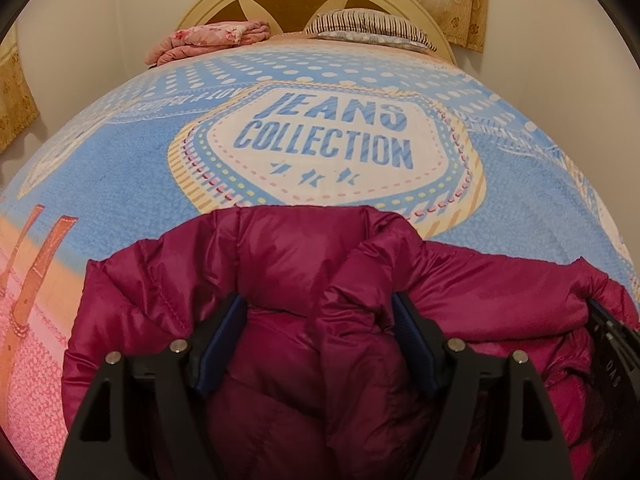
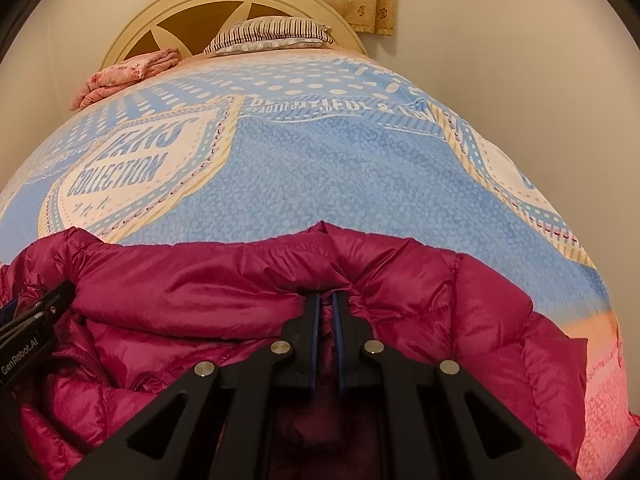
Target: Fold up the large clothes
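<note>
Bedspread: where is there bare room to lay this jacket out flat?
Open bedspread lies beyond the magenta jacket, across the JEANS COLLECTION print up toward the headboard. More runs to the right in the right wrist view. Crowded: the pink folded cloth and striped pillow at the head, and the near edge, with both grippers.

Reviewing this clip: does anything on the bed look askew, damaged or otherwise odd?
Nothing damaged or spilled. The magenta puffer jacket lies bunched at the near edge of the bedspread. The right hand-held gripper is pinched on a ridge of it; the left hand-held gripper stands open around a fold. Pillow and pink blanket sit tidily by the headboard.
</note>
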### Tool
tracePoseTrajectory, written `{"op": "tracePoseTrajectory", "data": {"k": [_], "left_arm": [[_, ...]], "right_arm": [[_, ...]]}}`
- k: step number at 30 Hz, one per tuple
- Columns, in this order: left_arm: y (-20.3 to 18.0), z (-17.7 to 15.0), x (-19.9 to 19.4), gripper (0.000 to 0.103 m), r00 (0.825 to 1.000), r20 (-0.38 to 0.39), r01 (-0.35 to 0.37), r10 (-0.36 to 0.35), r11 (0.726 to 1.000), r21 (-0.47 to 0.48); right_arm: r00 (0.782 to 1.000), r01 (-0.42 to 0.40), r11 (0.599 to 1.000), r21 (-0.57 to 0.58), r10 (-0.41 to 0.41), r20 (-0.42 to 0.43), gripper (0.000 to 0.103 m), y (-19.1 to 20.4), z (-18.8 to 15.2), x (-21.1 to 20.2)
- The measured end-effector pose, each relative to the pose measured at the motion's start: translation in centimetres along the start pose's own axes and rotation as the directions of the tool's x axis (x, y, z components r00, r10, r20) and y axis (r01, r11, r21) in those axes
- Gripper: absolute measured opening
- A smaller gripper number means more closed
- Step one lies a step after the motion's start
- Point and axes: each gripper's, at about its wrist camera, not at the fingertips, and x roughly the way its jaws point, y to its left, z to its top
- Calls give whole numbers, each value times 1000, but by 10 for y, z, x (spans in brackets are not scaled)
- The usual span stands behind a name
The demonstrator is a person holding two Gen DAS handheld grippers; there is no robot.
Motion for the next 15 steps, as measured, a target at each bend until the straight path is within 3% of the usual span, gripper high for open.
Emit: {"op": "tracePoseTrajectory", "data": {"k": [3, 15], "left_arm": [[-2, 1, 2, 83, 1000, 0, -17, 17, 1000, 2], [2, 0, 0, 83, 999, -12, 30, -30, 999, -11]], "right_arm": [[1000, -12, 1000, 10, 12, -1, 6, -2, 3, 3], [999, 45, 998, -36, -45, 4, 6, 6, 3, -1]]}}
